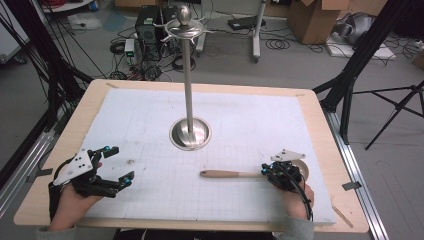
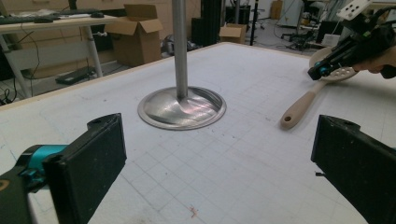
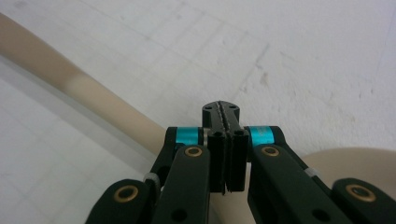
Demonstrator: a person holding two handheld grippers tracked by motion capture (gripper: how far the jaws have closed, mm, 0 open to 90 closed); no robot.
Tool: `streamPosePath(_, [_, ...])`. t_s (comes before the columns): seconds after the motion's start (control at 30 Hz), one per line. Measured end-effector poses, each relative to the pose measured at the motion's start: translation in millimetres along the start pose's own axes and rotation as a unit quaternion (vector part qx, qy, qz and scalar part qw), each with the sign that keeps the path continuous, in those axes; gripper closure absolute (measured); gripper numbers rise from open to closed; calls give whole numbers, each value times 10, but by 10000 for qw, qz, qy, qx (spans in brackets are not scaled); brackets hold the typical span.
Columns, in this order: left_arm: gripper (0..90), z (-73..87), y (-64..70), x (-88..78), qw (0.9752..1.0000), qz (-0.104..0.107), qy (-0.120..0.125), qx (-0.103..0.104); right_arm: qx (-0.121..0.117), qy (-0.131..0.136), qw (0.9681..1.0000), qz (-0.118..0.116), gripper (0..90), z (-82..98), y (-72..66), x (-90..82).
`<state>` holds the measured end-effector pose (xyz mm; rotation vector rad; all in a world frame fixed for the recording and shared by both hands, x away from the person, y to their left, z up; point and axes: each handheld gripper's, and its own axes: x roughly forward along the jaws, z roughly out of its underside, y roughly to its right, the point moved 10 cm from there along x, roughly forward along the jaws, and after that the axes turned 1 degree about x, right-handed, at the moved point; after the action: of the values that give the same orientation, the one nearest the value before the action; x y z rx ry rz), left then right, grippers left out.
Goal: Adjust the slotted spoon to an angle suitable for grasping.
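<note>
- Right gripper (image 1: 265,172): jaws pressed together with nothing between them, just above the spoon (image 1: 235,174) neck.
- Spoon lies flat on the mat (image 1: 150,115), near right, handle pointing left.
- Left gripper (image 1: 117,165): jaws wide, empty, near left.
- Stand (image 1: 189,132) upright at centre.

A light wooden table (image 1: 320,125) with rounded corners carries a white gridded mat (image 1: 150,120) that covers nearly its whole top. On the mat, near the middle, stands 1 tall polished steel stand (image 1: 189,131) on a round dished base. Toward the near right lies 1 pale wooden slotted spoon (image 1: 227,174), its handle pointing left.
</note>
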<state>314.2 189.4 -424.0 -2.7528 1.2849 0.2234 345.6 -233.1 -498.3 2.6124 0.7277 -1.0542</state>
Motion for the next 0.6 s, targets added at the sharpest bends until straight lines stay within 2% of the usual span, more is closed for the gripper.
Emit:
streamPosePath(0.13, [37,2,11,4,10000,17,-6,0,-154,253,9989,-357,900,-123,-173,-61])
streamPosePath(0.23, [36,-5,11,-4,10000,11,9,8,-359,451,9956,-745,900,-205,-343,-61])
streamPosePath(0.43, [36,0,-4,-13,10000,-15,6,-7,-650,435,9896,-1209,900,-233,-553,3])
streamPosePath(0.6, [37,14,-3,-10,10000,-16,-18,-11,-771,412,9865,-1382,900,-230,-630,28])
